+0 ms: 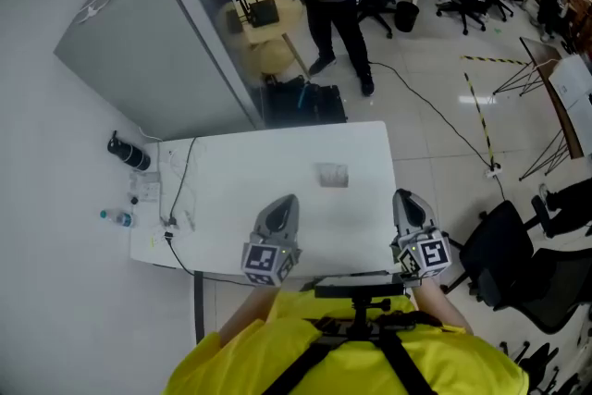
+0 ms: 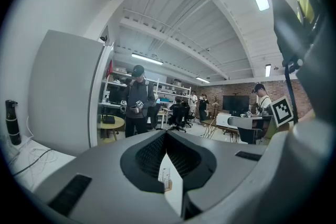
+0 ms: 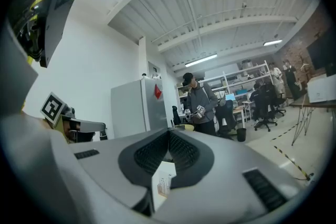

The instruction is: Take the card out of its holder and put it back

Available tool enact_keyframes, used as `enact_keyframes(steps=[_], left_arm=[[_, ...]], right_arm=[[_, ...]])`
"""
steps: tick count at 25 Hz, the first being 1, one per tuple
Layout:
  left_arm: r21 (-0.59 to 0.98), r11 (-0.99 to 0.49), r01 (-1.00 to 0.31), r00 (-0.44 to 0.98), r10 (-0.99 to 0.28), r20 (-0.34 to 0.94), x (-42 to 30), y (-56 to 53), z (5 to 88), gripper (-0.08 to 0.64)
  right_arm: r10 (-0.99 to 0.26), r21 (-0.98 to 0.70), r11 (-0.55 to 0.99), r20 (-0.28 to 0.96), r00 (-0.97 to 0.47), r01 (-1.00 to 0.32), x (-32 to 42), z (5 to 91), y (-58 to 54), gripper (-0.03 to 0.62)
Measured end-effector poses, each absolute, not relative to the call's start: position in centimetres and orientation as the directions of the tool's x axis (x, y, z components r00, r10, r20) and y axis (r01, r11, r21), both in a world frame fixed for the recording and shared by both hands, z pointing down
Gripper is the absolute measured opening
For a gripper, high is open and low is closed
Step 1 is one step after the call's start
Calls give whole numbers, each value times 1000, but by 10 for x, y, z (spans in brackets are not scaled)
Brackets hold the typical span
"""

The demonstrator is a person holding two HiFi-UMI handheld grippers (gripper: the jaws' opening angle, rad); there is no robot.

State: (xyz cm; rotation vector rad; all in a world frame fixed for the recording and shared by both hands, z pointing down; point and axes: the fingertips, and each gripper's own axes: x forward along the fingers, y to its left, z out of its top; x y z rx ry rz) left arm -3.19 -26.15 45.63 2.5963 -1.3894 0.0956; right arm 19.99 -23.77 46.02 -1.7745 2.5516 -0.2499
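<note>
Where the white rectangular table (image 1: 231,157) nears the wall at the left, a black cylindrical bottle (image 1: 128,153) stands beside thin trailing cables (image 1: 178,194). The left gripper (image 1: 285,202) hovers over the table's near part, its grey jaws pressed together with nothing between them. Farther out, between the two grippers, the small clear card holder (image 1: 333,175) sits on the table untouched, the pale card (image 3: 164,182) in it. The right gripper (image 1: 404,196), near the table's right edge, likewise has its jaws closed and empty.
</note>
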Motion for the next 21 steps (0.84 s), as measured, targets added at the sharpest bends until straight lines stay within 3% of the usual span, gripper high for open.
enact_keyframes(steps=[21], left_arm=[[121, -534, -837, 548, -817, 182, -54, -258, 479, -8]], right_arm=[[-935, -167, 306, 132, -328, -937, 176, 487, -237, 8]])
